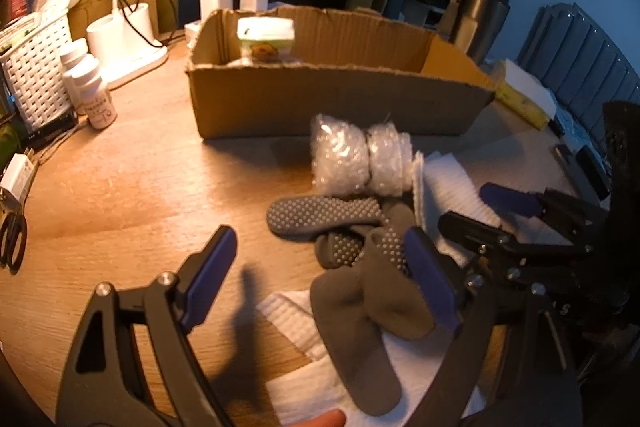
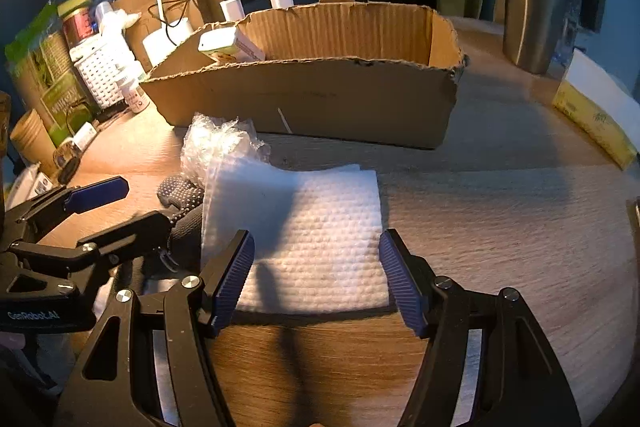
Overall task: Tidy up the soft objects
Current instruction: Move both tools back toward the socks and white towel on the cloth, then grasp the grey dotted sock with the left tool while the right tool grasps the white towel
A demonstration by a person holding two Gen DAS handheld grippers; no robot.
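Grey dotted socks (image 1: 360,267) lie in a heap on the wooden table, partly on a white paper towel (image 1: 304,323). My left gripper (image 1: 320,287) is open, its fingers on either side of the near end of the socks. Two rolls of bubble wrap (image 1: 360,159) lie just beyond them. My right gripper (image 2: 316,279) is open, its fingers on either side of the near edge of a folded white paper towel (image 2: 312,227). An open cardboard box (image 1: 320,95) stands behind, with a small white carton (image 1: 266,37) inside at its left end.
A white woven basket (image 1: 36,75), pill bottles (image 1: 94,95), a lamp base (image 1: 128,43) and chargers stand at the back left. Scissors (image 1: 12,239) lie at the left edge. A steel tumbler (image 2: 536,15) and a yellow tissue pack (image 2: 592,123) are at the right.
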